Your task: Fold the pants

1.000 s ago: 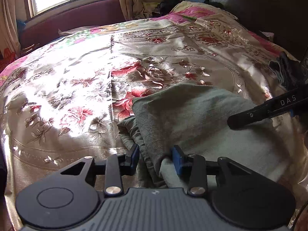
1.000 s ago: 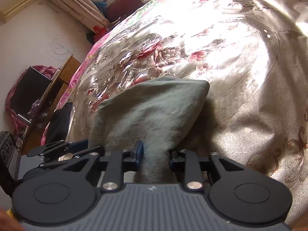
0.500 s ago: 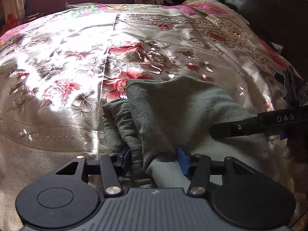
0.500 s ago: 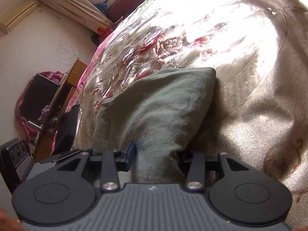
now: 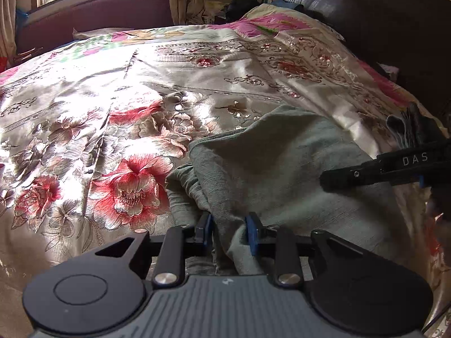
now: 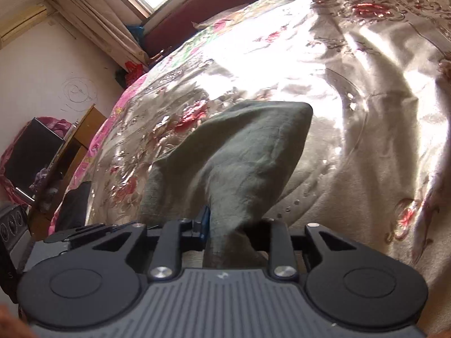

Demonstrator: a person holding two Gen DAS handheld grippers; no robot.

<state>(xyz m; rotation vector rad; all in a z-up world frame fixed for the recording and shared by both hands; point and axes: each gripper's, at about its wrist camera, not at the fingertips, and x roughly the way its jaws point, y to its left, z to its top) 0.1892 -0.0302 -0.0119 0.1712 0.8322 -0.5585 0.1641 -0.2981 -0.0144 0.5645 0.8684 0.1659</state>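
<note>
— Where are the pants?

— Your grey-green pants (image 5: 282,174) lie bunched on the floral bedspread (image 5: 98,118), near its edge.

— And your grippers?

— Your left gripper (image 5: 229,232) pinches a fold of cloth between blue pads; your right gripper (image 6: 231,225) clamps another bunch, lifting it off the bedspread.
</note>
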